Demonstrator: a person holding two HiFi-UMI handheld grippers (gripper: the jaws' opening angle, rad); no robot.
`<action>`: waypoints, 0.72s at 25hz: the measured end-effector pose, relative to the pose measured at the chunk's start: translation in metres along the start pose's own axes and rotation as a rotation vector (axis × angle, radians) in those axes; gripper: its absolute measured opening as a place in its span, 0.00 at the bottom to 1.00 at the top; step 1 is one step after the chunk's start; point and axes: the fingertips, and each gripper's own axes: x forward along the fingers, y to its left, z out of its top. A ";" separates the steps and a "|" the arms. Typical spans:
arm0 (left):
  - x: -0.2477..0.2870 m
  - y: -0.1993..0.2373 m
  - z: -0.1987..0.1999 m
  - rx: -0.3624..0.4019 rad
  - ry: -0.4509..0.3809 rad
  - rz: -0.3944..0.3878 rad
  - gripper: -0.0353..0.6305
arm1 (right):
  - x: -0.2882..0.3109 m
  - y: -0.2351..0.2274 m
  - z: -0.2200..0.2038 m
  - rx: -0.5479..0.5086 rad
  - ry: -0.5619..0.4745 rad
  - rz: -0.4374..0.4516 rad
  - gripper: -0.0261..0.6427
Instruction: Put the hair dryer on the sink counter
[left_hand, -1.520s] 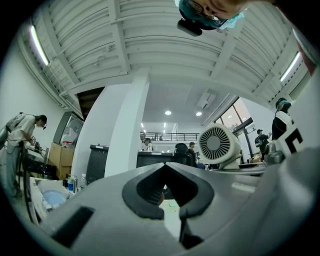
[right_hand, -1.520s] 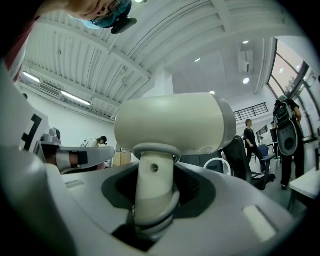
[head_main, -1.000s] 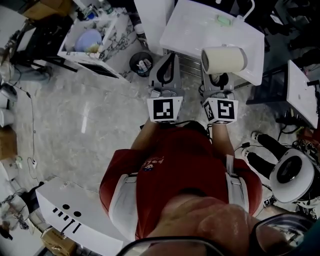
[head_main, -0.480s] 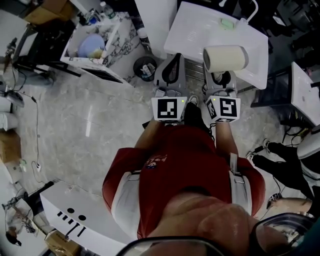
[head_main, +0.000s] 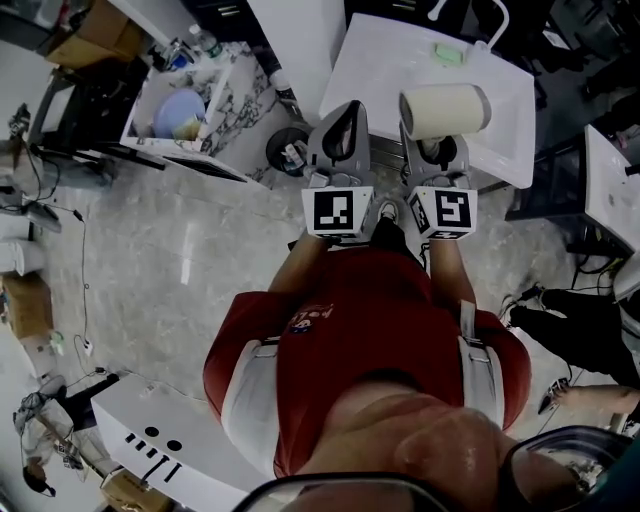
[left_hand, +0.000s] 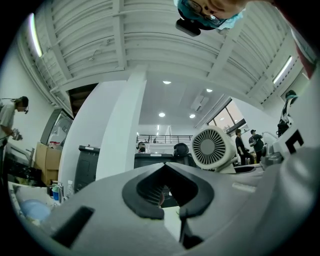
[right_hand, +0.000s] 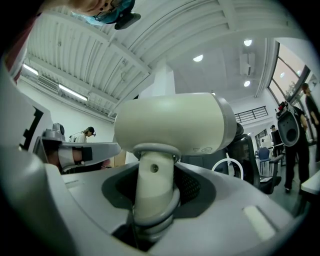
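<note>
The right tongs (head_main: 437, 150) are clamped on the handle of the cream hair dryer (head_main: 445, 110), holding it upright above the sink counter's (head_main: 385, 60) near edge. The left tongs (head_main: 343, 118), pressed together with nothing between them, hover at that same edge.

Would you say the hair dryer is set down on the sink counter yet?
Not yet: the right gripper clamps the hair dryer by its handle.

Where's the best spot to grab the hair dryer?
By its handle, coming from the handle's end, as the right gripper does. The handle is slim and straight, so jaws close round it; the barrel looks too fat and round.
</note>
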 end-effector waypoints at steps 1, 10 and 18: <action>0.006 -0.001 -0.003 0.010 0.008 -0.004 0.06 | 0.004 -0.005 0.000 0.001 -0.001 -0.002 0.27; 0.066 0.006 -0.019 0.019 0.014 -0.004 0.06 | 0.048 -0.052 -0.011 0.005 0.012 -0.017 0.27; 0.126 0.011 -0.039 0.015 0.041 0.014 0.06 | 0.094 -0.094 -0.019 0.003 0.029 0.003 0.27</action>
